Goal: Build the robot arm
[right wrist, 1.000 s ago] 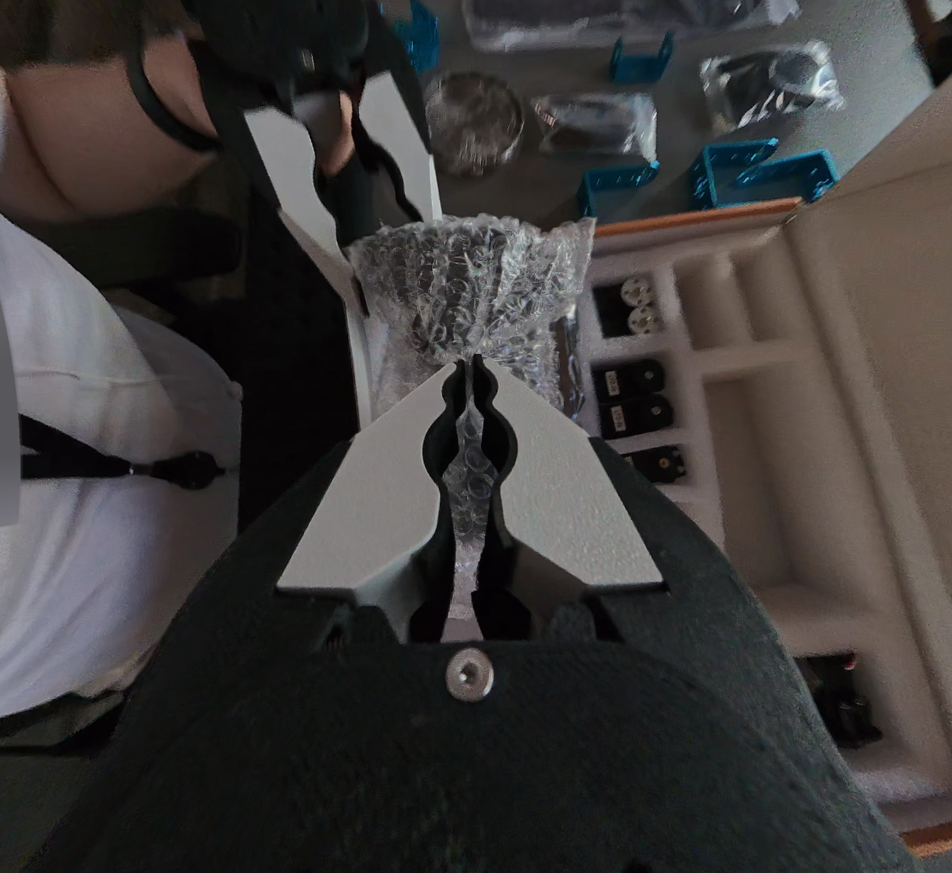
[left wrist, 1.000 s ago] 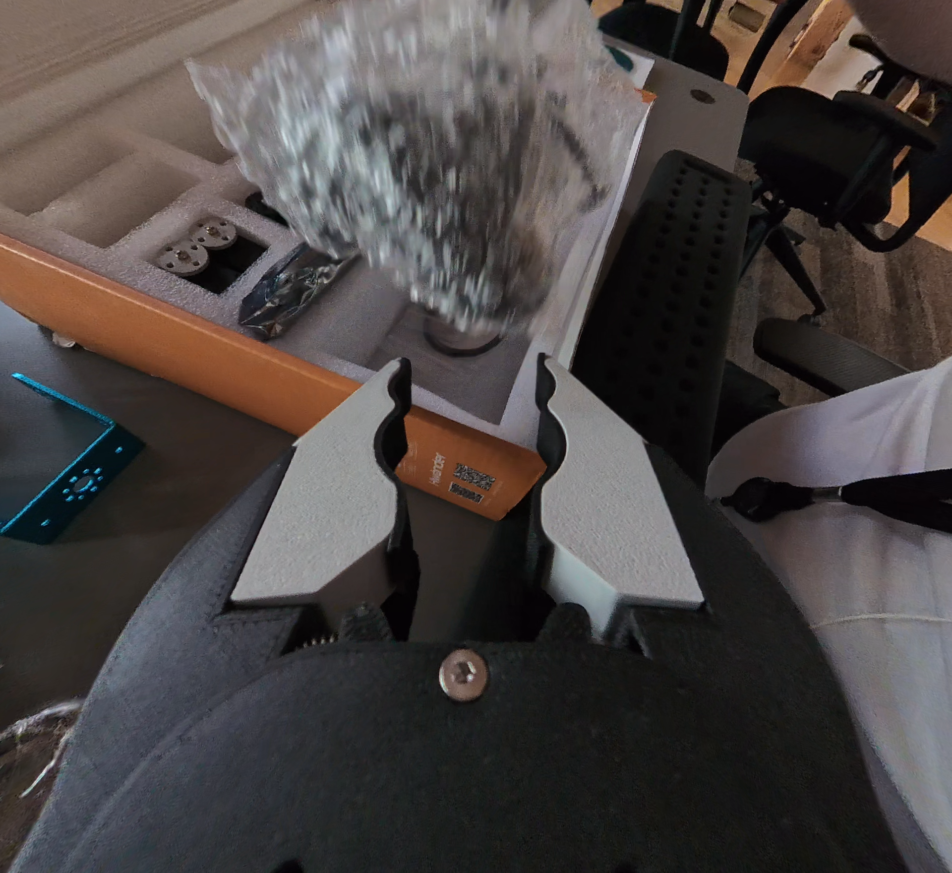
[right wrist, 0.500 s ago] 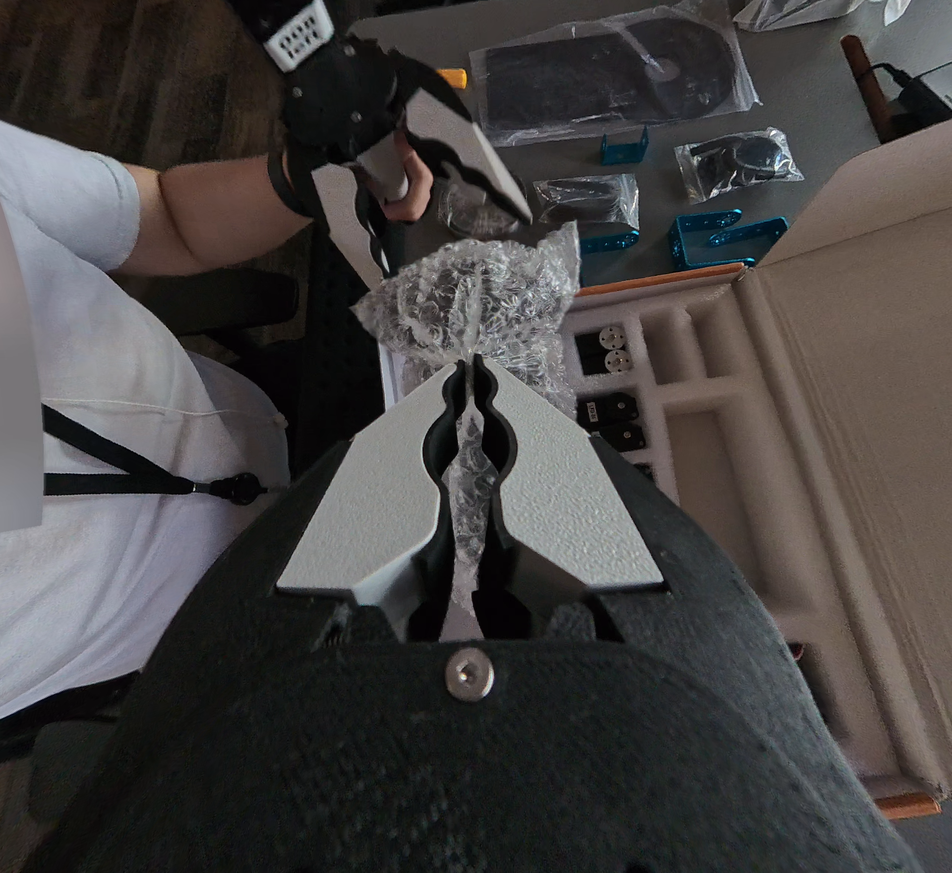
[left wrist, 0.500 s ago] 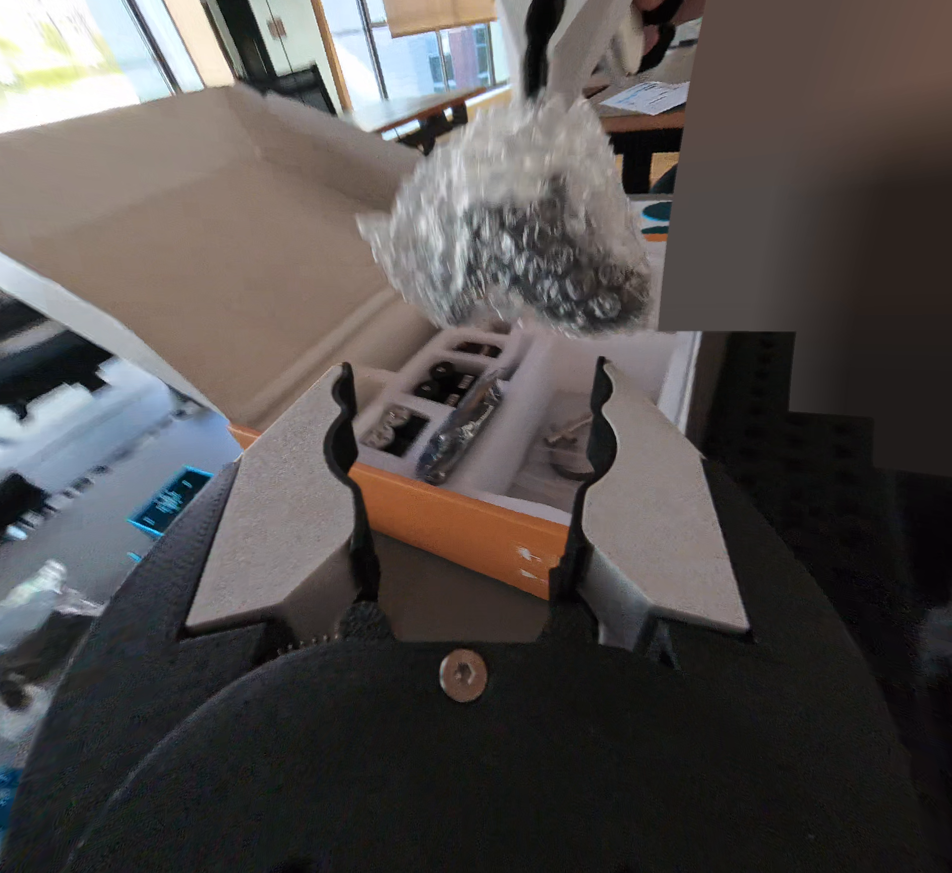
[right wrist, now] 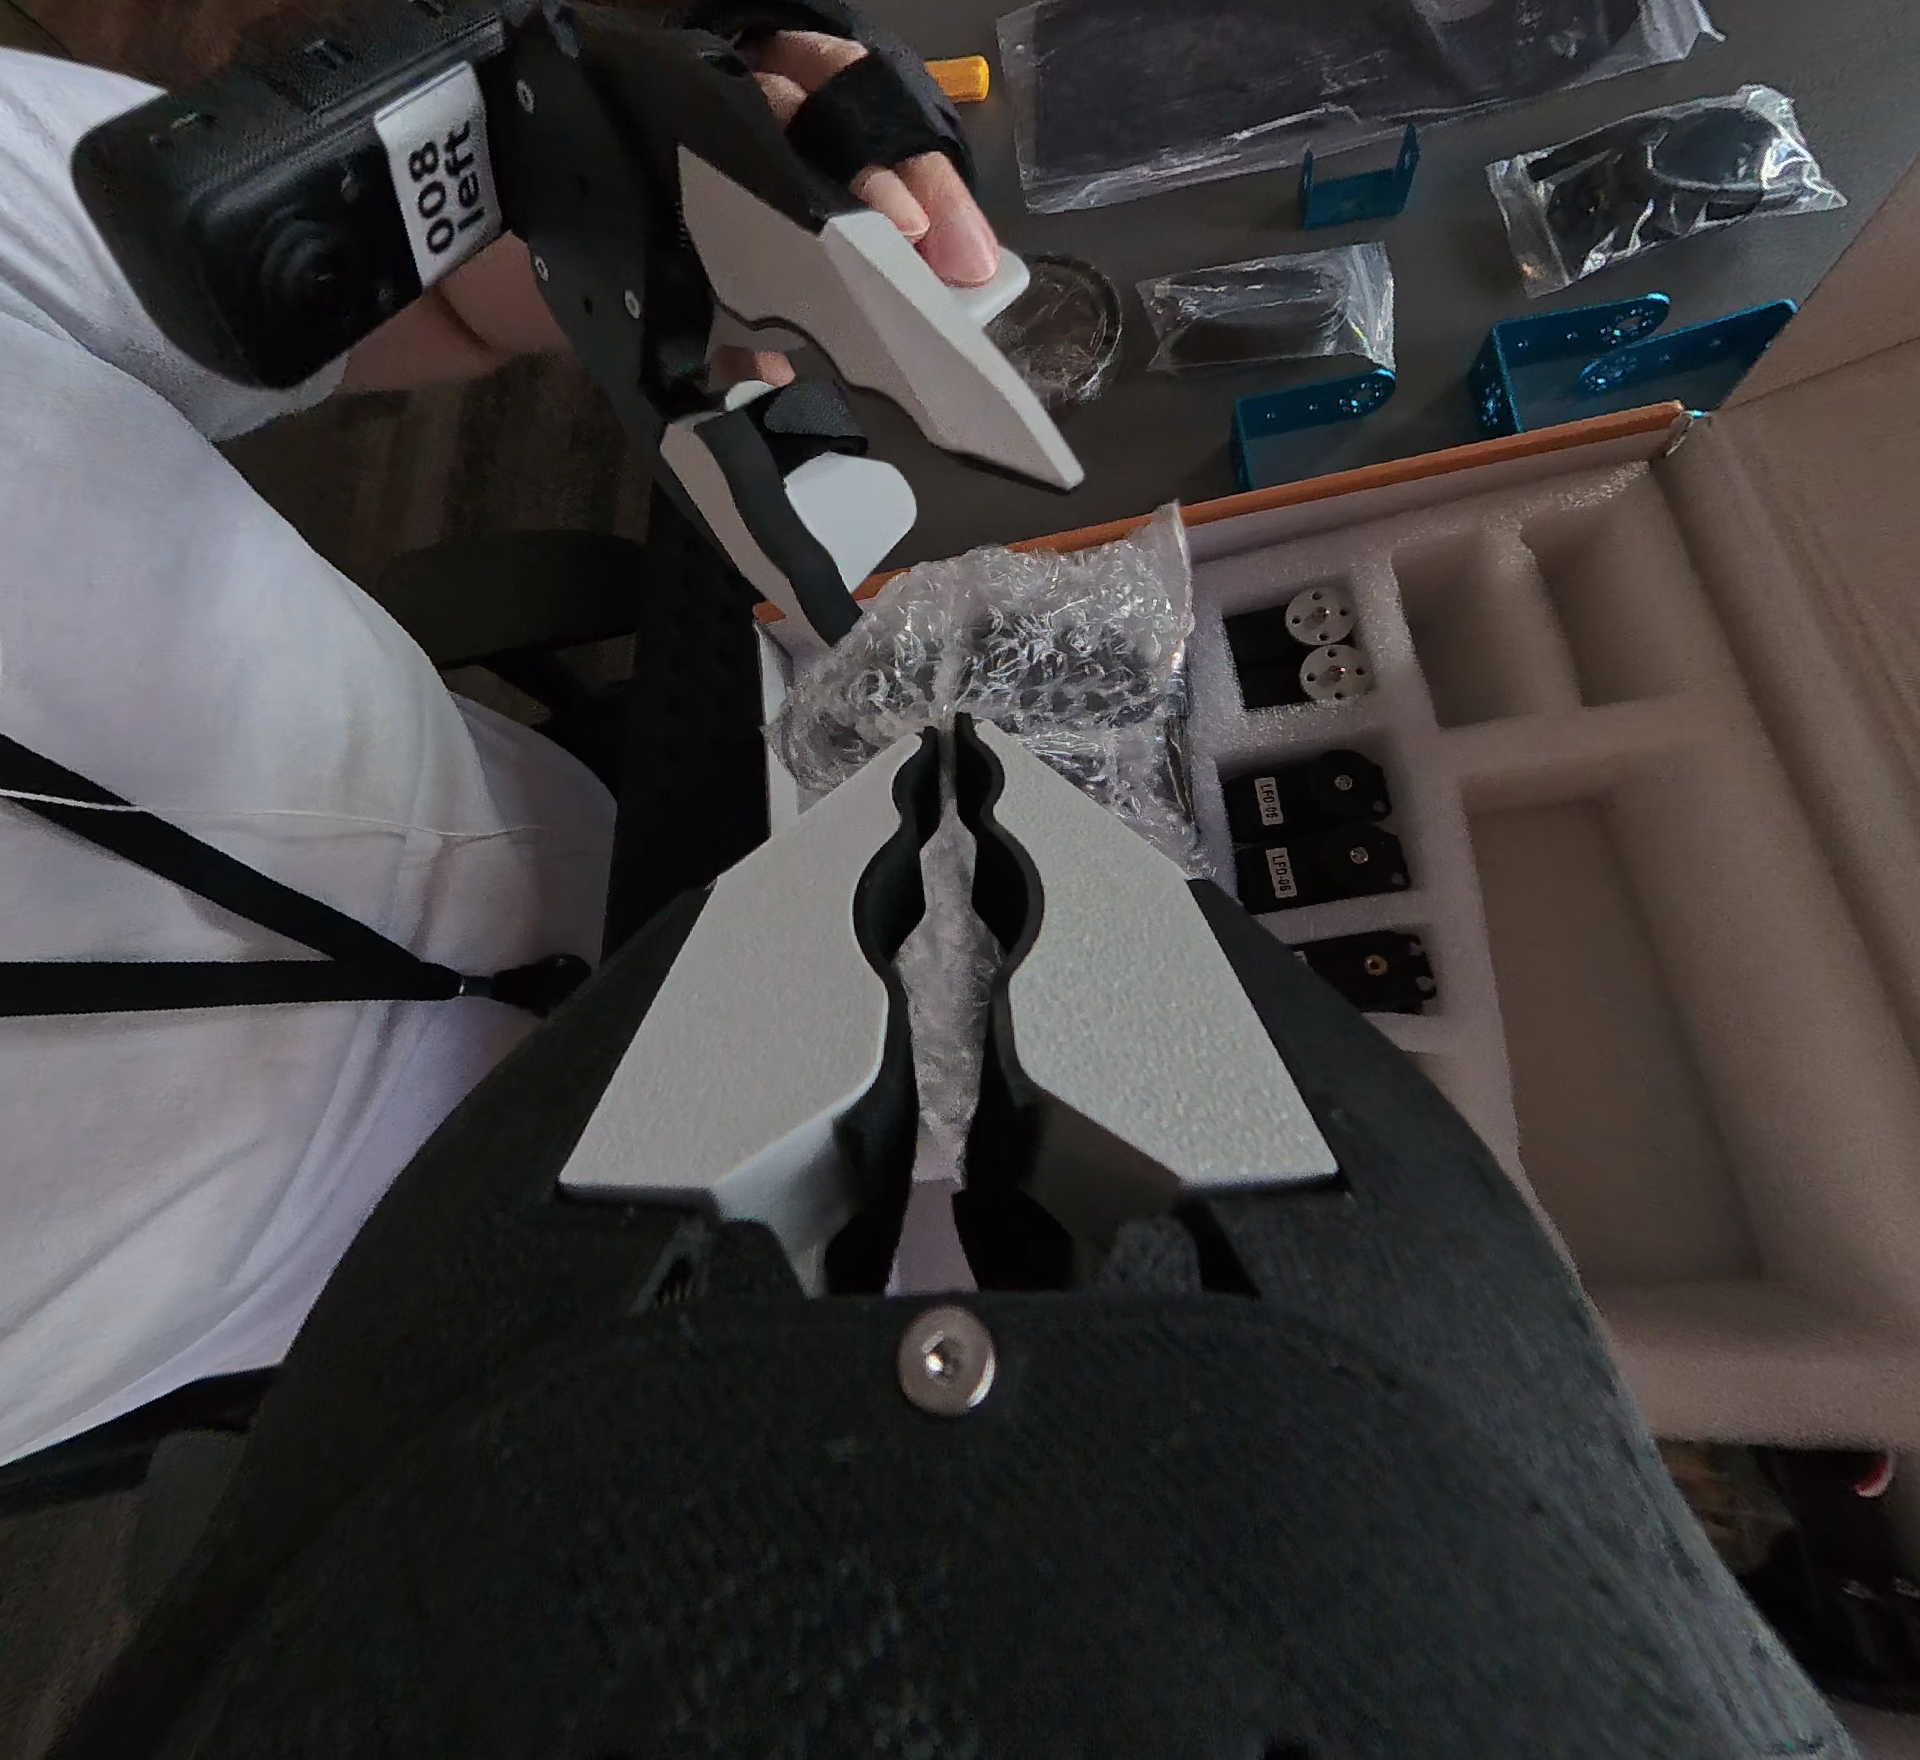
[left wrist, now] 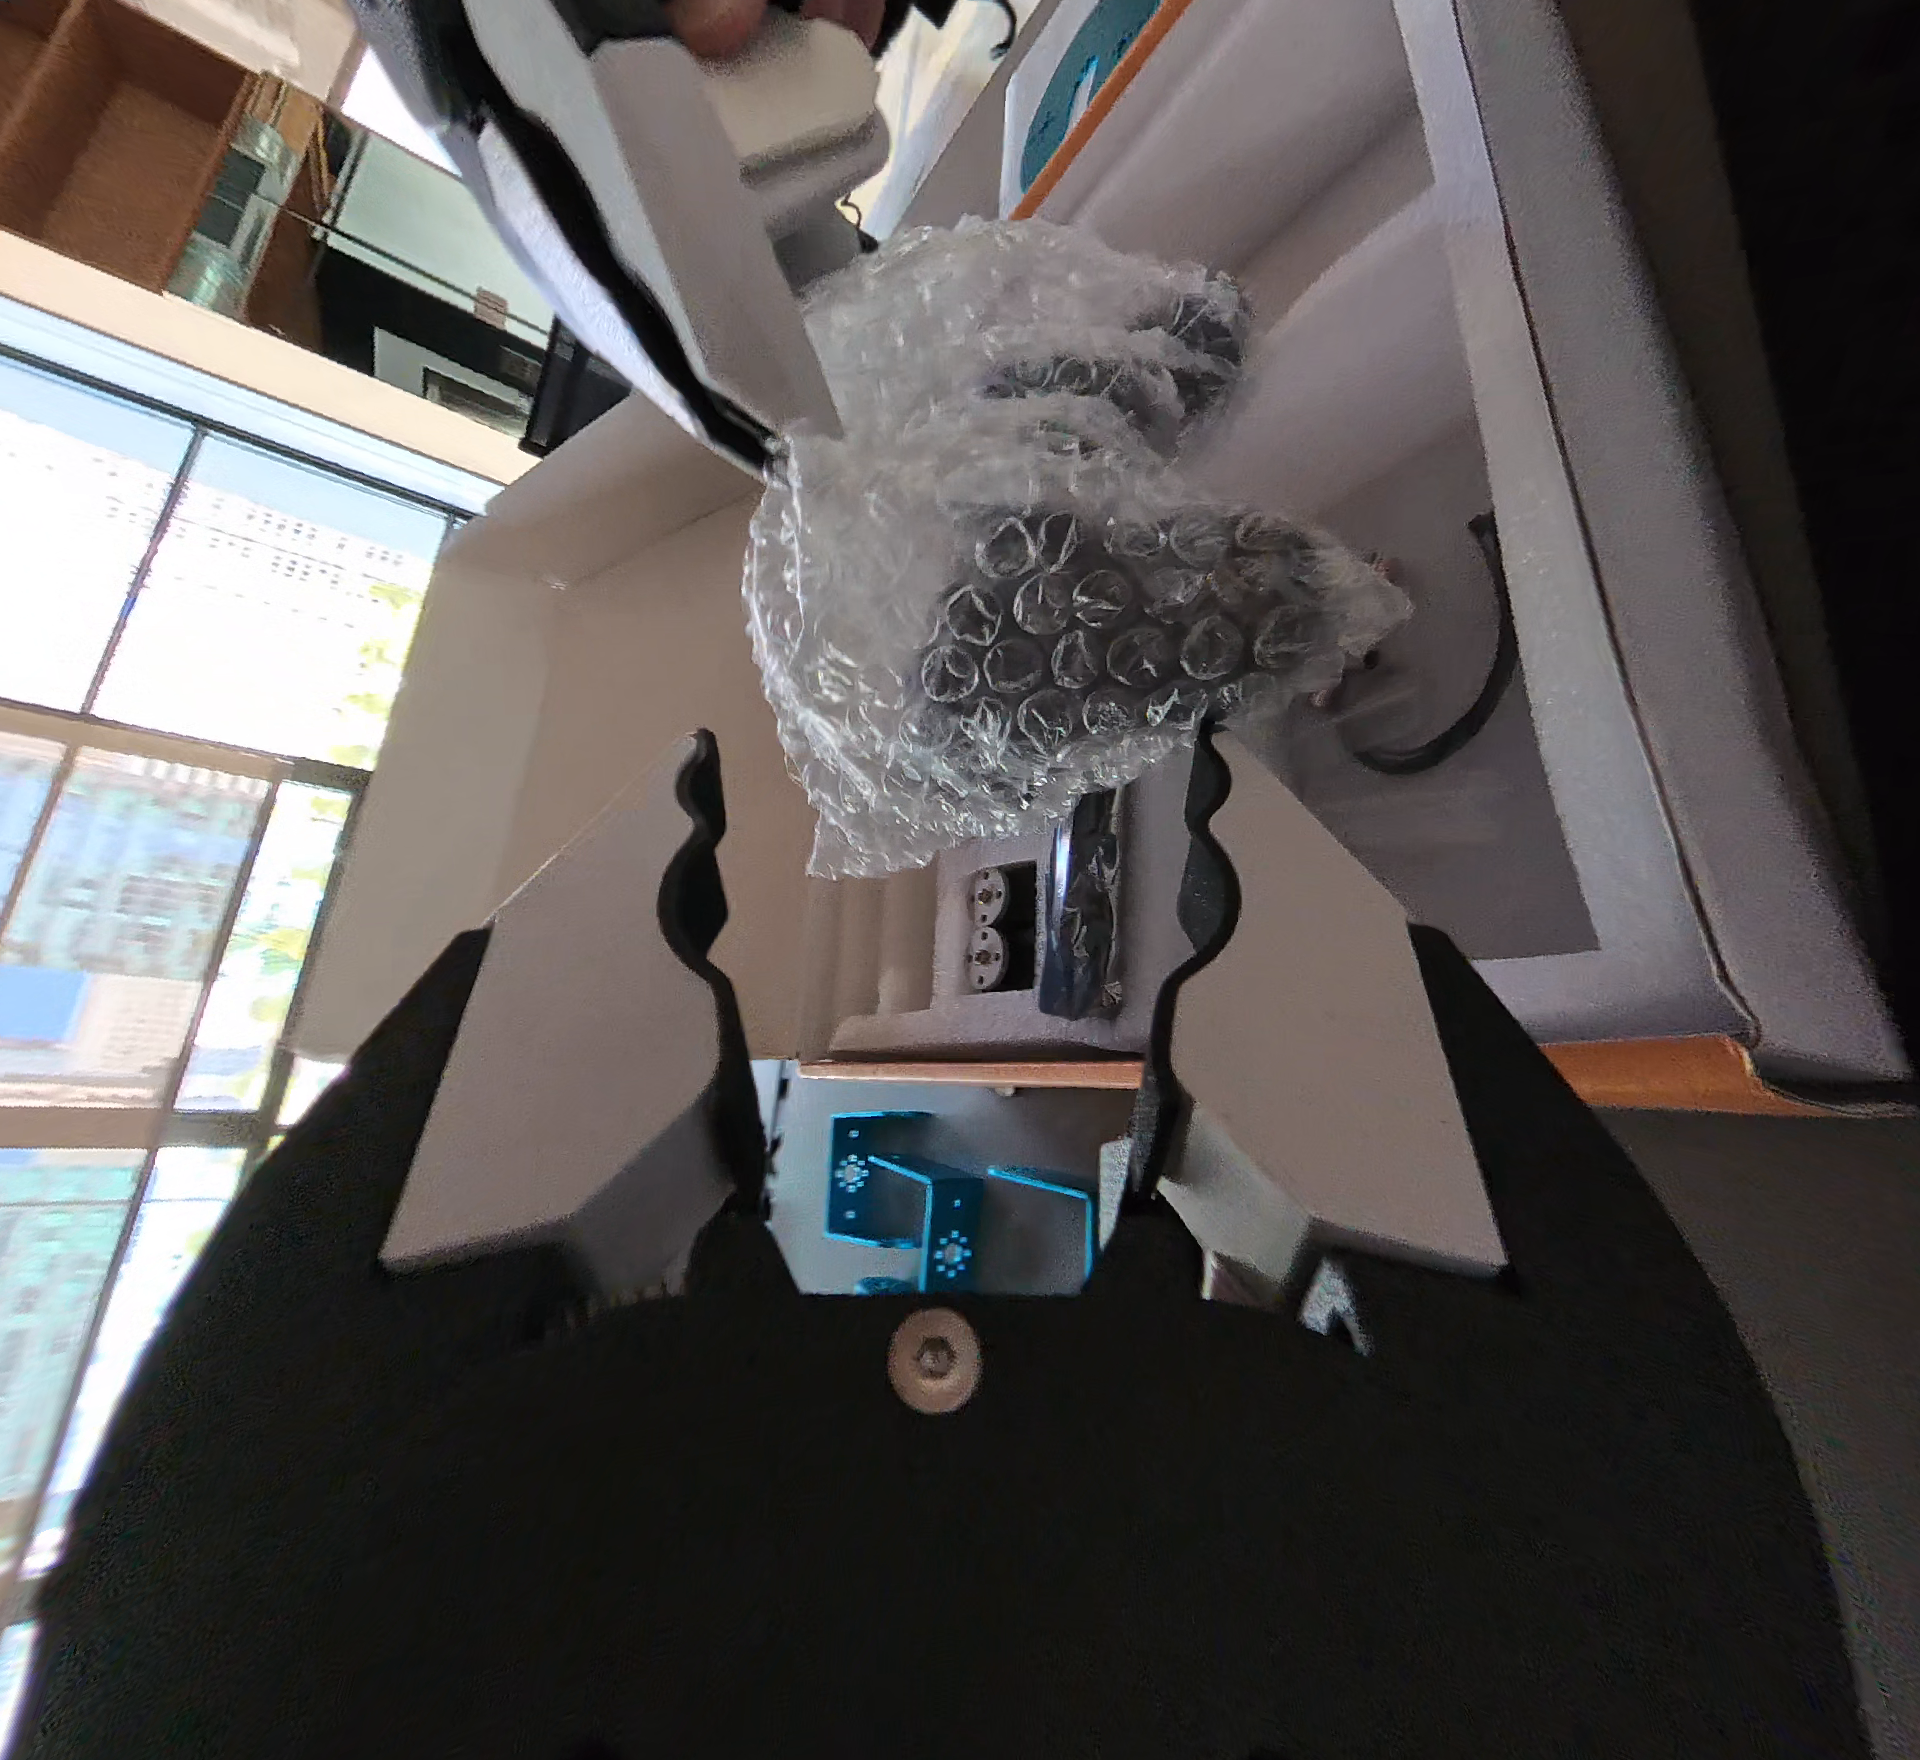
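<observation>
My right gripper [right wrist: 945, 728] is shut on the neck of a bubble-wrap bundle [right wrist: 997, 640] with a dark part inside, and holds it above an open box lined with white foam [right wrist: 1558, 775]. In the left wrist view the bundle [left wrist: 1049, 598] hangs from the right gripper [left wrist: 774, 448] just beyond my left gripper [left wrist: 951, 754]. My left gripper is open and empty, its jaws wide apart, the bundle's lower end near the right fingertip. From the right wrist view the left gripper [right wrist: 956, 552] sits beside the bundle, one fingertip [right wrist: 836, 619] at the wrap.
The foam holds black servos [right wrist: 1309, 863] and round metal hubs [right wrist: 1320, 645]. On the grey table beyond the box's orange edge [right wrist: 1351, 474] lie blue metal brackets [right wrist: 1621, 360] and clear bags of black parts [right wrist: 1351, 48]. A person in a white shirt [right wrist: 208, 671] is at the left. The tips of one gripper are about 5 centimeters away from the tips of the other.
My left gripper has rolled onto its side, opened wider and come up close to the bundle. My right gripper has kept its hold on the bubble wrap.
</observation>
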### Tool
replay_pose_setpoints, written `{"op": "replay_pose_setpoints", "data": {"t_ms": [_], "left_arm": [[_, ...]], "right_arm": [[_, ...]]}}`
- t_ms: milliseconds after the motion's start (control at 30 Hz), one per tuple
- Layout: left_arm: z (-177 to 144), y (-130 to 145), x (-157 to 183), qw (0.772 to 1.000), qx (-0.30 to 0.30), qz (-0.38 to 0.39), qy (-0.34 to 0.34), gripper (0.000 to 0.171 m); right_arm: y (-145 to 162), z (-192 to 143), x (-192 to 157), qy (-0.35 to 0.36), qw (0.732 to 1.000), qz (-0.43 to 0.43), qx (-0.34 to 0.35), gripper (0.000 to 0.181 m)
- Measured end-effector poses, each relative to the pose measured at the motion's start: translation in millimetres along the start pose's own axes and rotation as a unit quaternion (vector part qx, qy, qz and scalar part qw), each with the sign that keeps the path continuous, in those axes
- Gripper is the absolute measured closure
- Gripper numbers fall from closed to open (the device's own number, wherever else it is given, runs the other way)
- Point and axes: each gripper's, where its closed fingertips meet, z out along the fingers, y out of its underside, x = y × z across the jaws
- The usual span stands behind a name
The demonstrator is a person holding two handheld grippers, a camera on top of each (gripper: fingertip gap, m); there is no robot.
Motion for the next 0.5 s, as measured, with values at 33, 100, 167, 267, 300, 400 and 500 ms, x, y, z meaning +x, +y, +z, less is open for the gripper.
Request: {"op": "replay_pose_setpoints", "data": {"t_ms": [33, 100, 167, 267, 300, 400, 500], "left_arm": [[1.6, -0.7, 1.0, 1.0, -0.005, 0.017, -0.001, 0.082], [5.1, -1.2, 2.2, 0.999, -0.009, 0.031, 0.002, 0.08], [7.5, 0.7, 2.4, 0.999, -0.007, 0.04, 0.008, 0.08], [10.3, 14.0, -0.3, 0.996, -0.027, 0.08, 0.01, 0.084], [11.3, 16.8, -1.3, 0.995, -0.031, 0.091, 0.01, 0.085], [16.9, 19.0, -1.8, 0.991, -0.032, 0.128, 0.011, 0.083], [26.9, 18.4, -2.0, 0.981, -0.038, 0.19, -0.004, 0.077]], "right_arm": [[0.9, 0.9, 1.0, -0.004, 1.0, 0.001, -0.005, 0.181], [2.3, 2.1, 4.1, -0.015, 1.0, 0.009, -0.009, 0.18], [3.2, 2.4, 4.7, -0.041, 0.999, 0.026, -0.004, 0.181], [3.4, 2.1, 8.1, -0.078, 0.996, 0.048, 0.014, 0.181], [3.2, 1.8, 9.2, -0.088, 0.994, 0.054, 0.02, 0.181], [3.4, 1.2, 14.1, -0.099, 0.993, 0.051, 0.033, 0.181], [2.7, 2.5, 16.3, -0.113, 0.991, 0.05, 0.042, 0.181]]}}
